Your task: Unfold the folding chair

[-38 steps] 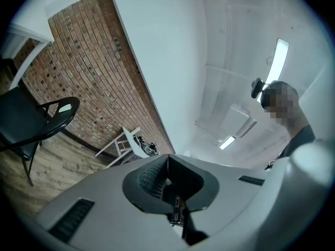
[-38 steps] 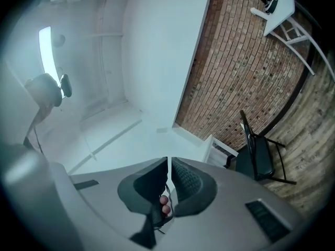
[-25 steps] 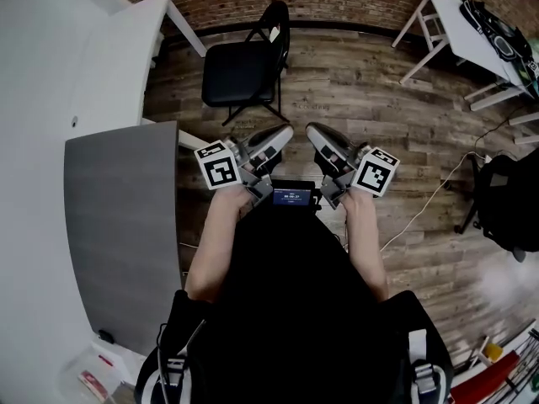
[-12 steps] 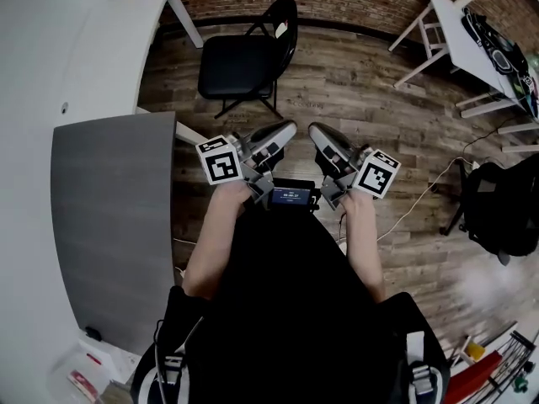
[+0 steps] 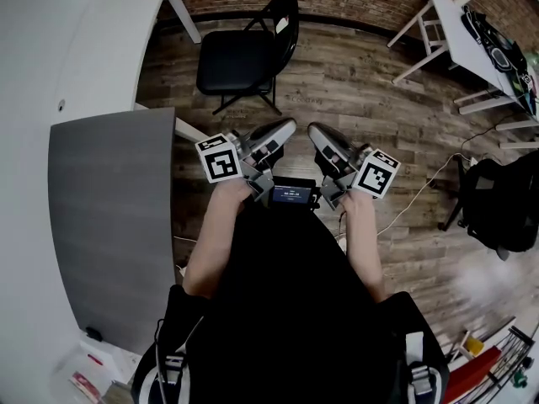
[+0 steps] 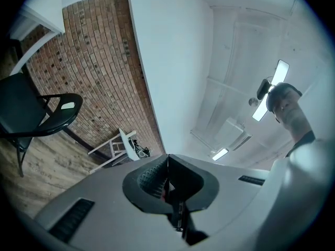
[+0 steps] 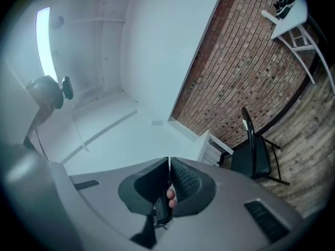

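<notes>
The black folding chair (image 5: 240, 61) stands unfolded on the wood floor near the brick wall, seat down and backrest up. It also shows at the left of the left gripper view, chair (image 6: 26, 116), and at the right of the right gripper view, chair (image 7: 254, 150). My left gripper (image 5: 285, 128) and right gripper (image 5: 315, 131) are held side by side in front of the person's chest, well short of the chair. Both point toward it. In the gripper views the left gripper (image 6: 167, 163) and right gripper (image 7: 169, 166) have their pads together with nothing between them.
A white table (image 5: 101, 40) and a grey panel (image 5: 109, 217) fill the left side. Another white table (image 5: 472, 32) with gear stands at the back right. A black bag (image 5: 505, 209) and a white cable (image 5: 421, 196) lie on the floor at the right. A small screen device (image 5: 292, 195) sits below the grippers.
The head view has shifted a little, so the chair sits slightly further left in the picture. Both grippers keep their places and stay shut.
</notes>
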The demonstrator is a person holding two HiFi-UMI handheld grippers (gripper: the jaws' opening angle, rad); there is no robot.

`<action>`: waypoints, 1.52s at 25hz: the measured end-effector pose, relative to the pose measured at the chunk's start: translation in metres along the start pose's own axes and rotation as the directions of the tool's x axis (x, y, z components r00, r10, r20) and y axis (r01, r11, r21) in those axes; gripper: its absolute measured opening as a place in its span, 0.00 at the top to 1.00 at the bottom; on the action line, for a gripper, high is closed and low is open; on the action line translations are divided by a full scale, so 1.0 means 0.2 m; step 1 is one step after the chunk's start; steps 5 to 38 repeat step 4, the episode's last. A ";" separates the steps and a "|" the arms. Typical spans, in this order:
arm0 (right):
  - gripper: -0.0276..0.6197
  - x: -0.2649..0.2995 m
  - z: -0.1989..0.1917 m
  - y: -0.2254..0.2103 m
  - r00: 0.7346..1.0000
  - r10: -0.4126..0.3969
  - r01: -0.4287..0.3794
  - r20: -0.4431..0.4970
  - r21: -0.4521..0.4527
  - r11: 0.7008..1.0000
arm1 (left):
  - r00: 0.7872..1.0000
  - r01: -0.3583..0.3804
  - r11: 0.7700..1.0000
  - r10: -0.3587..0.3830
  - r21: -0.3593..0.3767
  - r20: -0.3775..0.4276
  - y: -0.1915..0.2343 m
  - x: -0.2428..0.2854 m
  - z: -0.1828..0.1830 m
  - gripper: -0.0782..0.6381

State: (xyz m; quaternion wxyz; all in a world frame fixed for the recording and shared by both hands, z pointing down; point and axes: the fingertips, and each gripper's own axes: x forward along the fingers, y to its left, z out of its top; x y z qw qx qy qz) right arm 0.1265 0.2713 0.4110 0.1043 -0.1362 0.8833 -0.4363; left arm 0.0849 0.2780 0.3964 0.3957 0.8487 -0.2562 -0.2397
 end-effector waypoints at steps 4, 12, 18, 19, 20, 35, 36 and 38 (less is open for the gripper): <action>0.92 -0.01 0.00 -0.02 1.000 -0.003 0.003 0.001 0.018 1.000 | 1.000 0.001 1.000 -0.001 -0.005 -0.002 0.01 0.01 0.00 0.88; 0.92 -0.01 0.00 -0.02 1.000 -0.003 0.003 0.001 0.018 1.000 | 1.000 0.001 1.000 -0.001 -0.005 -0.002 0.01 0.01 0.00 0.88; 0.92 -0.01 0.00 -0.02 1.000 -0.003 0.003 0.001 0.018 1.000 | 1.000 0.001 1.000 -0.001 -0.005 -0.002 0.01 0.01 0.00 0.88; 0.92 -0.01 0.00 -0.02 1.000 -0.003 0.003 0.001 0.018 1.000 | 1.000 0.001 1.000 -0.001 -0.005 -0.002 0.01 0.01 0.00 0.88; 0.92 -0.01 0.00 -0.02 1.000 -0.003 0.003 0.001 0.018 1.000 | 1.000 0.001 1.000 -0.001 -0.005 -0.002 0.01 0.01 0.00 0.88; 0.92 -0.01 0.00 -0.02 1.000 -0.003 0.003 0.001 0.018 1.000 | 1.000 0.001 1.000 -0.001 -0.005 -0.002 0.01 0.01 0.00 0.88; 0.92 -0.01 0.00 -0.02 1.000 -0.003 0.003 0.001 0.018 1.000 | 1.000 0.001 1.000 -0.001 -0.005 -0.002 0.01 0.01 0.00 0.88; 0.92 -0.01 0.00 -0.02 1.000 -0.003 0.003 0.001 0.018 1.000 | 1.000 0.001 1.000 -0.001 -0.005 -0.002 0.01 0.01 0.00 0.88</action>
